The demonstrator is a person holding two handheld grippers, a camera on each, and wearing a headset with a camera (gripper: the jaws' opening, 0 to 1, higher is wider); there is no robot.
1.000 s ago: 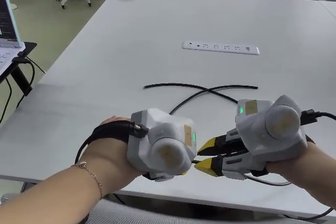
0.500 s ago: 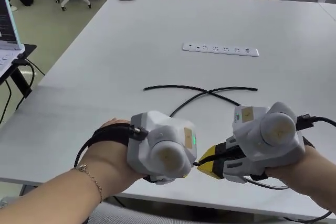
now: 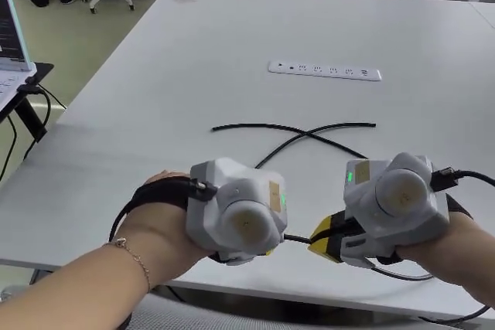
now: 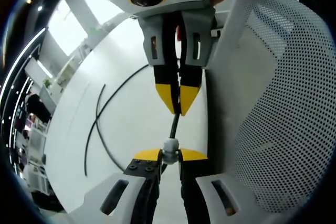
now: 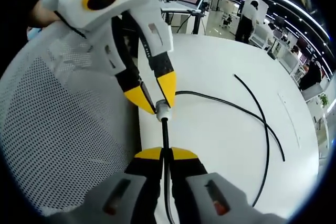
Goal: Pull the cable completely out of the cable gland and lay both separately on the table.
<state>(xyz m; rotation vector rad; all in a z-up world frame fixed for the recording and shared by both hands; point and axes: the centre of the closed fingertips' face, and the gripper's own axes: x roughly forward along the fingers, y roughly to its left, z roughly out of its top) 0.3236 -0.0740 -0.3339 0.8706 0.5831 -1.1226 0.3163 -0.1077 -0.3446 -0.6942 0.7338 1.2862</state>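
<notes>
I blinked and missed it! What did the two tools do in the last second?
The right tool closed its open jaws on the cable and drew back a little to the right, so a short stretch of cable shows between the tools. The left tool holds the cable gland and barely moved. The crossed strands and the power strip stayed put.
</notes>
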